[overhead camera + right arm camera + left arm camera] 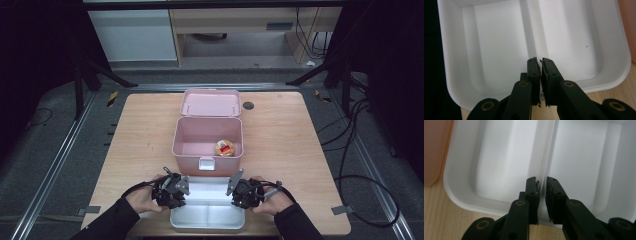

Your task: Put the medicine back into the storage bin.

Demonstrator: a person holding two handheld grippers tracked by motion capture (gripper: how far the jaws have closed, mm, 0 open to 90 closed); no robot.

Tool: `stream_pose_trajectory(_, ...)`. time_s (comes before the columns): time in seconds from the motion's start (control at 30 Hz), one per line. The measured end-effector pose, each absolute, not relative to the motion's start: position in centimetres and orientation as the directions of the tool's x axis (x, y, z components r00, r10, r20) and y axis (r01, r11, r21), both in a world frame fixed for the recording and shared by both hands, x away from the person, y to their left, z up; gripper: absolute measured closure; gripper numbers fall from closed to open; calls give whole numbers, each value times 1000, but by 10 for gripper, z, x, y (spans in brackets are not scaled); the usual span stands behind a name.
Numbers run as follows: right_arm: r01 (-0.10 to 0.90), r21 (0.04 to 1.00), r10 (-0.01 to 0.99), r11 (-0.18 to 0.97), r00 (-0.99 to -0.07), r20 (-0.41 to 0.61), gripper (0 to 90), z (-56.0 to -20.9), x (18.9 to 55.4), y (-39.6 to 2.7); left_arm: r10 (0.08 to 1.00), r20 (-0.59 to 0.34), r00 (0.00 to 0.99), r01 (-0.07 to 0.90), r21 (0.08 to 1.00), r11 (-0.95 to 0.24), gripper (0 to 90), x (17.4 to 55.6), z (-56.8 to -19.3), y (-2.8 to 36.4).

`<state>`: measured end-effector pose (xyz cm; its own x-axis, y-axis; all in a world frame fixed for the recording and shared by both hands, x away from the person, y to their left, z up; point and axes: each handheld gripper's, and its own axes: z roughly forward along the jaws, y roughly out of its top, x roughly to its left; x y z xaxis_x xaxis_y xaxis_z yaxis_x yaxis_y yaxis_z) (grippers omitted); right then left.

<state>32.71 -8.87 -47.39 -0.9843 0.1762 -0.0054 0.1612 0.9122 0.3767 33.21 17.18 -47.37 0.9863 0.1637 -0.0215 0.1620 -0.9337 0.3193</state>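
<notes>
Both grippers, left (172, 190) and right (243, 191), were clamped onto the white divided tray's (207, 216) rim, not yet lifted toward the pink box (207, 137).

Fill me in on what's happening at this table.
A person holds the left gripper and the right gripper, each shut on the middle divider of a white two-compartment tray, one from each end. Behind the tray stands an open pink box with a small orange item inside.
</notes>
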Motion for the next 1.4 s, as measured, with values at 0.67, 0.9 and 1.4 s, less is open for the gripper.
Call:
stream_pose_trajectory(0.67, 113, 382, 120, 917, -993, 6, 879, -449, 315, -86, 147, -52, 988, 156, 363, -919, 851, 319, -446, 180)
stream_pose_trajectory(0.9, 98, 429, 107, 898, -994, 5, 879, -417, 304, -88, 156, -42, 987, 160, 399, -903, 853, 306, -415, 187)
stream_pose_trajectory(1.4, 22, 467, 87, 884, -989, -119, 881, -341, 323, -92, 150, 59, 987, 108, 447, -888, 860, 329, -334, 191)
